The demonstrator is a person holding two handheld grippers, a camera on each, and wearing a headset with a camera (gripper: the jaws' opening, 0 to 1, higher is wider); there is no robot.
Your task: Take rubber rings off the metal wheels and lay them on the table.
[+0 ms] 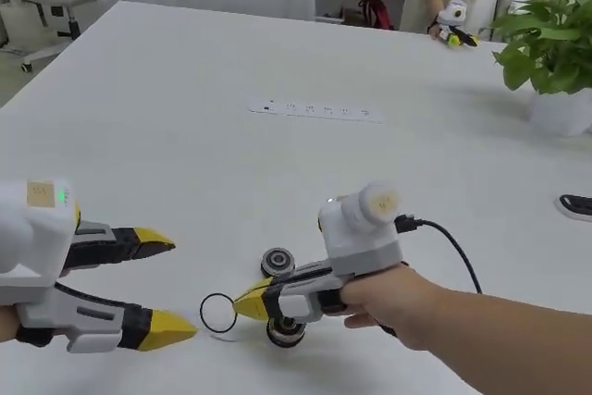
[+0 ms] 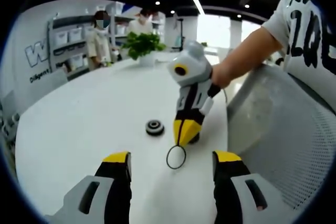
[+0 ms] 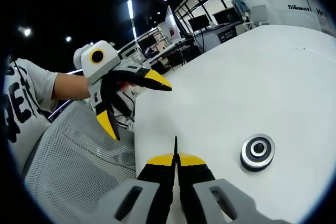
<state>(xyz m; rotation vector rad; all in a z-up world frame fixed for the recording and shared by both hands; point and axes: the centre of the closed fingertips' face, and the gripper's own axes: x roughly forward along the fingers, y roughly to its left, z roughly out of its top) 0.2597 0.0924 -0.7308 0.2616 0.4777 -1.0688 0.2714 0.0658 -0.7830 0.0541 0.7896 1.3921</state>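
One ring (image 1: 218, 313) in low right claw (image 1: 238, 305)

The head camera looks forward and down over the white counter (image 1: 277, 71), the left tongs (image 1: 183, 286) and right tongs (image 1: 239, 303) close in its lower half. The left gripper view sits low over the counter, facing the right tongs at close range; the right gripper view, equally low, faces the left tongs. All three share one metal wheel (image 1: 277, 262); head and left gripper views share the rubber ring (image 1: 218, 313).
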